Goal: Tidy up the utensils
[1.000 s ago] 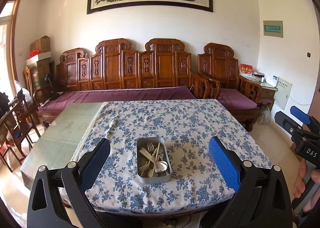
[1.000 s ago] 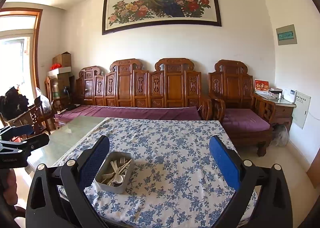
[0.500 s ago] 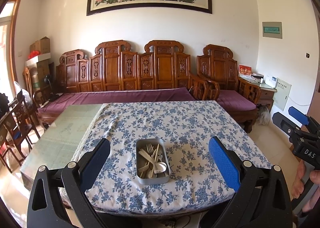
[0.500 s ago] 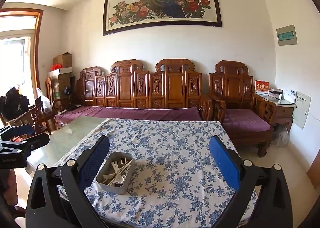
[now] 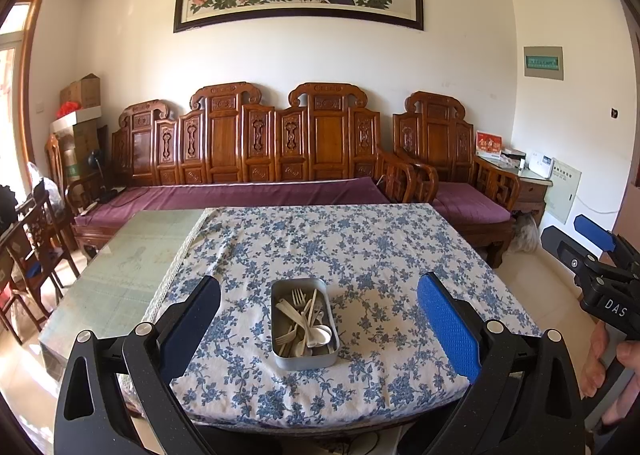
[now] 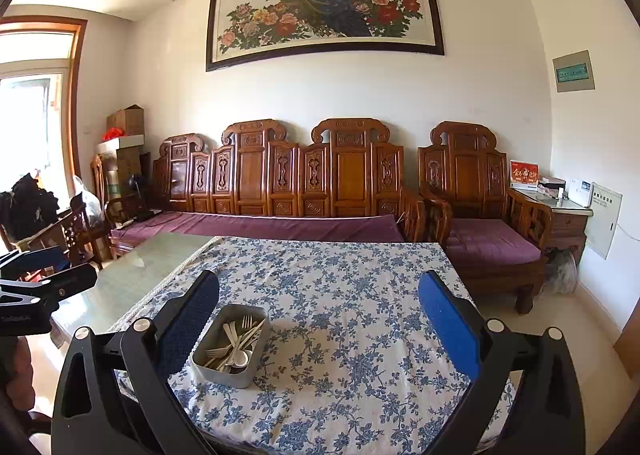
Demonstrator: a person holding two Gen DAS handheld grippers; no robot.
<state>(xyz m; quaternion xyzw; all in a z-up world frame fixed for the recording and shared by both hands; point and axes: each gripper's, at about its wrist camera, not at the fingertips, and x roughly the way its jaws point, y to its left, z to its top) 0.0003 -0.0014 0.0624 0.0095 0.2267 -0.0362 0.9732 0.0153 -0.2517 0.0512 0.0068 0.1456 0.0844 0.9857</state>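
Both hand-held grippers (image 5: 319, 319) (image 6: 319, 319) gape, short of tin (image 5: 305, 323).

Black tool (image 5: 318, 329), blue pads (image 5: 448, 327)

On the tabletop (image 5: 360, 247) only the metal tray (image 5: 305, 359) with utensils (image 5: 306, 321) stands, near the front edge. The cloth around it is bare on every side. Both claws hang wide apart before the edge.
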